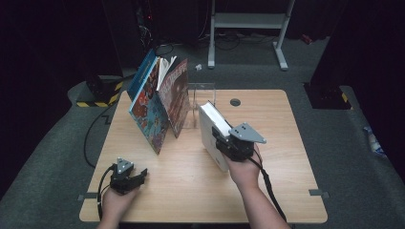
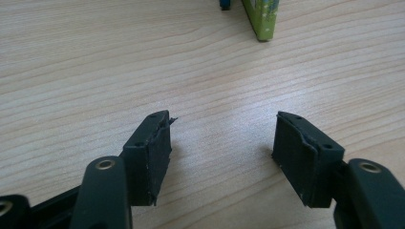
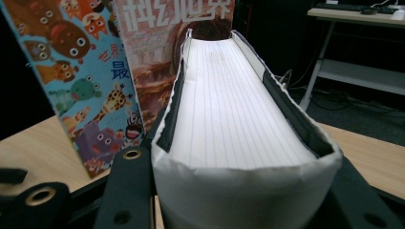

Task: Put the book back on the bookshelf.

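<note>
A wooden table on grey carpet, seen from above, with a person's two hands entering from the near edge. The right gripper, held in the right hand, is clamped on a thick white book; its jaws sit on either cover near the lower end. The book stands on edge near the table's centre, tilted, with its page block turned up and to the right. In the right gripper view the page block runs away from the camera between the two covers, and the black jaws press the covers from both sides.

To the left of the white book, two large picture books lean against each other: a blue one with cartoon animals on its cover, and a red one with large characters along its top. They stand at the far left part of the table, apart from the white book. Just behind the white book stands a clear acrylic stand, and near it a round hole is set in the tabletop.

The left gripper, in the left hand, lies low at the near left corner. Its jaws are apart and hold nothing; the left gripper view shows bare wood between them and the foot of a green book edge farther off.
</note>
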A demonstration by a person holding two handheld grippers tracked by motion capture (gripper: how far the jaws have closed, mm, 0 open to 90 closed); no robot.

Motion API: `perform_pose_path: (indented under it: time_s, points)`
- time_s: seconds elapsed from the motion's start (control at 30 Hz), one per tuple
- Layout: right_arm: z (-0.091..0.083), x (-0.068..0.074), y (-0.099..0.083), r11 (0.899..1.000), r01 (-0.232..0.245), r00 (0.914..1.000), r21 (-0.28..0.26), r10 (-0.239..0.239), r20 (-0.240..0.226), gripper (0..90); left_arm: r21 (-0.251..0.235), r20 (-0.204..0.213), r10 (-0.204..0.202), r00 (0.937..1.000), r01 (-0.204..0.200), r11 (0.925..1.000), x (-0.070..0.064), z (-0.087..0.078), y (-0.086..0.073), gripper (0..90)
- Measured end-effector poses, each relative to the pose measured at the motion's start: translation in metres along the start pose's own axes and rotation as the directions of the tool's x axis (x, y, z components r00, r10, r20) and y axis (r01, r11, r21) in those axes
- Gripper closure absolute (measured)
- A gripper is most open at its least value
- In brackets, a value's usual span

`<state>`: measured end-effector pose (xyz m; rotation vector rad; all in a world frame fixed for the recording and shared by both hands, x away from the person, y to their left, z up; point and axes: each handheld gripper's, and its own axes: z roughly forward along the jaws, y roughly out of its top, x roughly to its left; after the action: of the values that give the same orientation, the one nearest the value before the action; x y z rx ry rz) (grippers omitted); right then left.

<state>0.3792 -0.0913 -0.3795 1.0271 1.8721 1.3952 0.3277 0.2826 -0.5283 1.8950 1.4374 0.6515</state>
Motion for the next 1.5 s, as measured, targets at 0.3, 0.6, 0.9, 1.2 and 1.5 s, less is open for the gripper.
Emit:
perform_pose_path:
  time_s: [0.3, 0.6, 0.9, 1.2, 1.5]
  points:
    - [0.039, -0.003, 0.014, 0.999, -0.03, 0.9982, -0.02, 0.031, 0.051, 53.6, 0.0, 0.002, -0.002, 1.0, 0.002, 1.0, 0.0, 0.0, 0.0, 38.0]
    - [0.069, -0.013, 0.025, 0.998, -0.051, 0.9942, -0.028, 0.053, 0.093, 53.6, -0.002, 0.008, -0.007, 0.9999, 0.007, 1.0, 0.001, 0.0, 0.0, 37.9]
    - [0.093, -0.013, 0.025, 0.999, -0.039, 0.9924, -0.016, 0.041, 0.116, 53.6, -0.003, 0.011, -0.008, 0.9999, 0.008, 1.0, 0.001, 0.0, 0.0, 37.9]
    - [0.112, -0.012, 0.025, 0.999, -0.037, 0.9903, -0.025, 0.04, 0.133, 53.6, -0.003, 0.013, -0.01, 0.9999, 0.01, 0.9999, 0.002, 0.0, 0.0, 38.0]
    - [0.125, -0.014, 0.019, 0.999, -0.046, 0.9857, -0.012, 0.048, 0.161, 53.5, -0.004, 0.014, -0.009, 0.9999, 0.009, 0.9999, 0.002, 0.0, 0.0, 38.1]
